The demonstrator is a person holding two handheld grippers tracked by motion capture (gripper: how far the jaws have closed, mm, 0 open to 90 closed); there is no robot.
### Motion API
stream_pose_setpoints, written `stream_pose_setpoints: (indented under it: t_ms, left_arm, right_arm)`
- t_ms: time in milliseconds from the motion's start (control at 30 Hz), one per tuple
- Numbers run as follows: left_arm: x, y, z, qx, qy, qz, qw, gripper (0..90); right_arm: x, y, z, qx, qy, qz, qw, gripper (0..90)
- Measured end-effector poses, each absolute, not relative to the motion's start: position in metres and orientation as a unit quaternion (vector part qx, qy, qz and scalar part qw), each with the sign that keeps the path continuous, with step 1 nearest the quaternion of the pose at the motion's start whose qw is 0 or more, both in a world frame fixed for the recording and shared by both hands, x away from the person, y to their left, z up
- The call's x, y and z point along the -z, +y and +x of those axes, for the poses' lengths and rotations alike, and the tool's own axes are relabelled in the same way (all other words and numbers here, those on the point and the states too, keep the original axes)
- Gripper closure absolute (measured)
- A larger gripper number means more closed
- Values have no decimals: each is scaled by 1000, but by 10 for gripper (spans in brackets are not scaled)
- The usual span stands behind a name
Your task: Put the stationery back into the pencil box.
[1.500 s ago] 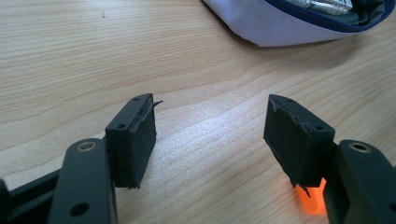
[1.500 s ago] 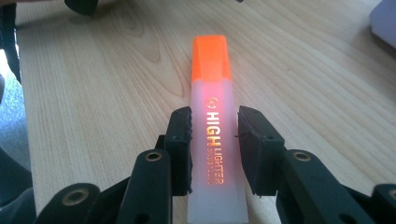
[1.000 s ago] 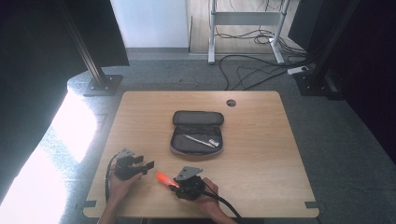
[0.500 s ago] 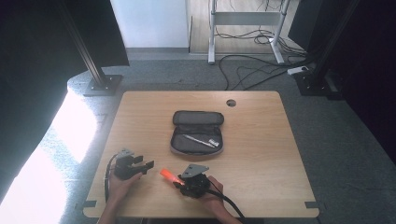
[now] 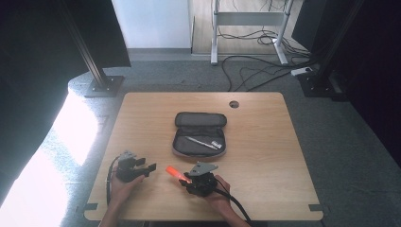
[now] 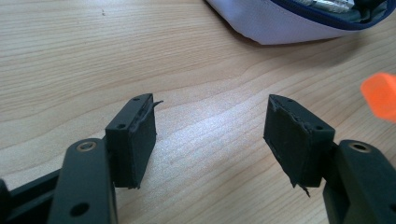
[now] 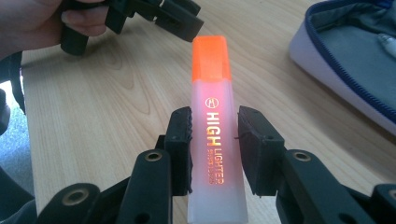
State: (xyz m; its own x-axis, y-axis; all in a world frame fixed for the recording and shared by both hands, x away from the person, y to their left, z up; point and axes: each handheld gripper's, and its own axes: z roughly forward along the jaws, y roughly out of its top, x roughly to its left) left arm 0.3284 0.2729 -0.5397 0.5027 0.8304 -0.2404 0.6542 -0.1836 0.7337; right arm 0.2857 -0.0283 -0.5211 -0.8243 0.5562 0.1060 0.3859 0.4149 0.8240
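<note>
The highlighter [image 7: 212, 135], judged light, rigid and smooth, is clamped mid-barrel by the right gripper [image 7: 214, 149], near the pencil case [image 5: 199, 135]. Left gripper [image 6: 210, 135] jaws stand apart, empty.

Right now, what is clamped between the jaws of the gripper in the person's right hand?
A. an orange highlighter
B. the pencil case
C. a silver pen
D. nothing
A: in the right gripper view, the right gripper pads press both sides of the orange highlighter.
</note>
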Motion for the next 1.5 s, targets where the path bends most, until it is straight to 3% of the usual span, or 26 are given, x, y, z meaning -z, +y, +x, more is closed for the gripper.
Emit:
stream_pose_setpoints:
  t_ms: [1500]
  left_arm:
    - [544, 271, 329, -103, 490, 764, 407, 346]
  right_arm:
    - [504, -60, 330, -480, 811, 312, 120, 653]
